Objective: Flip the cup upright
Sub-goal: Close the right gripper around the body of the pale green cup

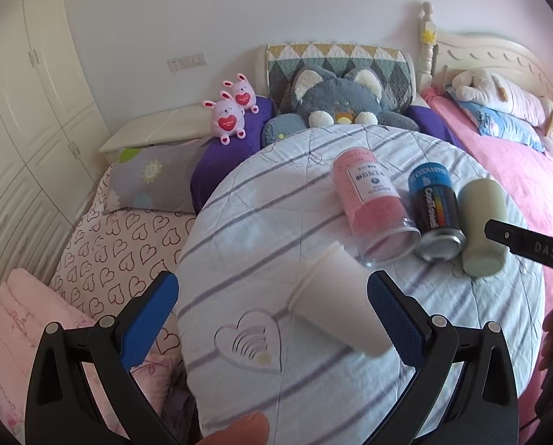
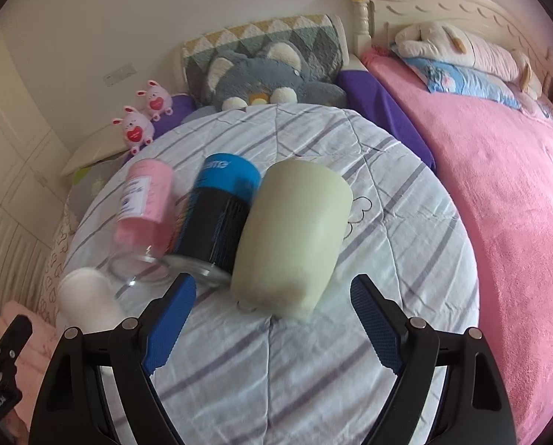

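Four cups lie on their sides on a striped round cushion [image 1: 276, 193]. A white paper cup [image 1: 335, 304] lies between my left gripper's [image 1: 272, 319] open blue fingers, close to the right finger. A clear cup with pink filling [image 1: 372, 200], a blue-and-black can-shaped cup [image 1: 435, 211] and a pale green cup [image 1: 484, 222] lie beyond. In the right wrist view my right gripper [image 2: 272, 322] is open, just in front of the pale green cup [image 2: 291, 233]. The can-shaped cup [image 2: 217, 218], pink cup [image 2: 142, 207] and white cup [image 2: 87, 300] lie to its left.
The cushion [image 2: 313, 352] rests on a bed with a pink blanket [image 2: 499, 185] at right and heart-print sheets [image 1: 109, 252] at left. Plush toys [image 1: 335, 100] and pillows line the headboard. White wardrobes [image 1: 24, 111] stand at left.
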A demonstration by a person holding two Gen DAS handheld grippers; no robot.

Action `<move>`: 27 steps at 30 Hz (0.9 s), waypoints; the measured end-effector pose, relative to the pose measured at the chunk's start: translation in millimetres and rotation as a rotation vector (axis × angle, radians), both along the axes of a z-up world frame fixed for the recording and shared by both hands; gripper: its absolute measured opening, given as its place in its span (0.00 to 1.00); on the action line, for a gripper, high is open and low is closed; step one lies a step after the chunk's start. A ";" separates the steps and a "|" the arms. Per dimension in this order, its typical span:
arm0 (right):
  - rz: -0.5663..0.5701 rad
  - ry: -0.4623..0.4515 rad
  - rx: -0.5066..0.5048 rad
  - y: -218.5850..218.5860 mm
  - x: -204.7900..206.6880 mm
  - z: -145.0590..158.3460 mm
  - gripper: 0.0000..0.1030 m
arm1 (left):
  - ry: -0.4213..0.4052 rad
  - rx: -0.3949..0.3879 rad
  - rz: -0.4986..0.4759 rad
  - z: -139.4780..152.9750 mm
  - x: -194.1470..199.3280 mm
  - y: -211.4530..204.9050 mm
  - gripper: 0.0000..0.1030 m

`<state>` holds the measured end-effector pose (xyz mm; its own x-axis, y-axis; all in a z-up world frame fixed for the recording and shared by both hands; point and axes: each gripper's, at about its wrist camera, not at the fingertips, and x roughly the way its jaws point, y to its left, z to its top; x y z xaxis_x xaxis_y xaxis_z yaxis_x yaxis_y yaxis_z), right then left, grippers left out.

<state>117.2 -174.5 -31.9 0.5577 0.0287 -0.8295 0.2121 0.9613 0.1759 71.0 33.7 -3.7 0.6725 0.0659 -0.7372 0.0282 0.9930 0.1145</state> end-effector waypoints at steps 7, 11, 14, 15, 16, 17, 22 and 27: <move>-0.053 0.076 0.086 -20.2 37.8 -25.2 0.84 | 0.036 -0.014 -0.016 -15.7 22.8 -6.8 1.00; -0.055 0.108 0.083 -23.6 49.1 -38.2 0.84 | 0.055 -0.024 -0.024 -22.2 30.3 -8.9 1.00; -0.025 0.113 0.063 -22.4 54.3 -40.2 0.84 | 0.064 -0.036 -0.034 -24.2 32.3 -9.0 1.00; -0.012 0.116 0.041 -20.9 55.1 -39.8 0.84 | 0.063 -0.034 -0.034 -24.7 32.1 -8.9 1.00; -0.004 0.122 0.026 -19.8 55.6 -39.1 0.84 | 0.064 -0.033 -0.032 -25.2 32.3 -8.3 1.00; 0.006 0.128 0.009 -18.4 55.9 -37.8 0.84 | 0.066 -0.035 -0.031 -26.1 32.2 -7.6 1.00; 0.052 0.167 -0.043 -14.7 62.2 -34.9 0.84 | 0.077 -0.044 -0.021 -29.1 32.6 -3.2 1.00; 0.079 0.211 0.003 -15.1 75.7 -51.6 0.81 | 0.074 -0.044 -0.022 -26.8 27.6 -3.1 1.00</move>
